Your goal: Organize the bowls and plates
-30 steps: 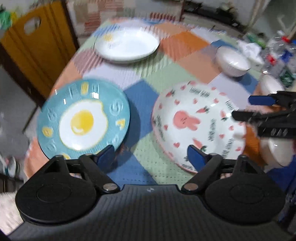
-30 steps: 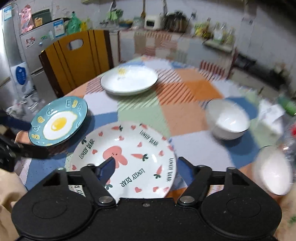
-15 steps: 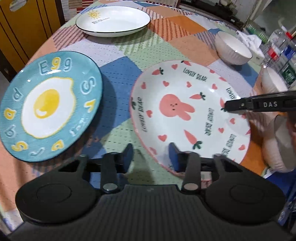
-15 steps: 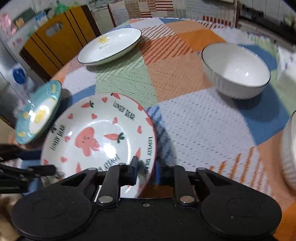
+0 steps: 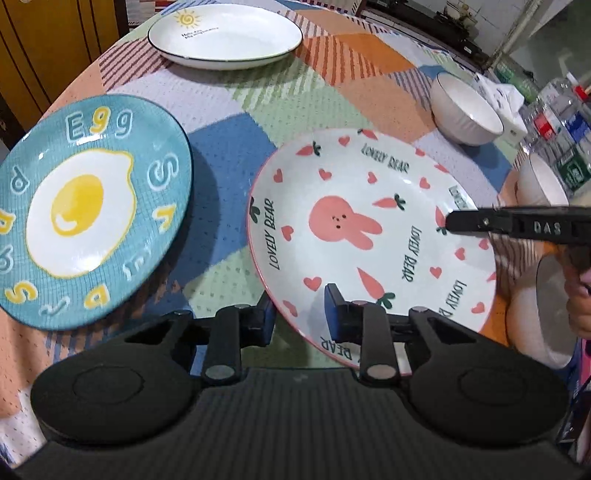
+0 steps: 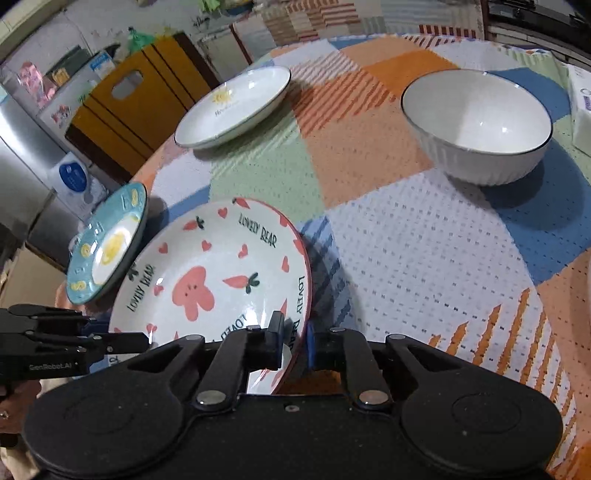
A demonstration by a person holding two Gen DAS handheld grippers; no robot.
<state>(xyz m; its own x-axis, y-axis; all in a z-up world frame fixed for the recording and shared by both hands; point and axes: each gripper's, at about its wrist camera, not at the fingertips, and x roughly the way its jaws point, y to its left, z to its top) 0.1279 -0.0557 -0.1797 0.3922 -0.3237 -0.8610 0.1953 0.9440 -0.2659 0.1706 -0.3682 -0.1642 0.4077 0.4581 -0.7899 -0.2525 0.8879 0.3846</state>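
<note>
The white bunny plate (image 5: 369, 229) with hearts and carrots sits on the patchwork tablecloth, and both grippers grip its rim. My left gripper (image 5: 297, 306) straddles the near left rim, one pad outside and one on the inner wall, its jaws still closing. My right gripper (image 6: 295, 338) is shut on the opposite rim of the bunny plate (image 6: 207, 273), which looks slightly tilted. Each gripper shows in the other's view: the right gripper (image 5: 448, 221) edge-on, the left gripper (image 6: 146, 338) at the far rim. A blue egg plate (image 5: 85, 214) lies to the left.
A white sun plate (image 5: 225, 33) lies at the far side. A white bowl (image 6: 476, 125) stands to the right, with two more bowls (image 5: 543, 181) near the table's right edge. Bottles (image 5: 561, 122), a tissue box (image 6: 580, 107) and a yellow chair (image 6: 140, 96) surround the table.
Both grippers came down onto the bunny plate and their jaws went from wide open to closed over its rim, one on each side.
</note>
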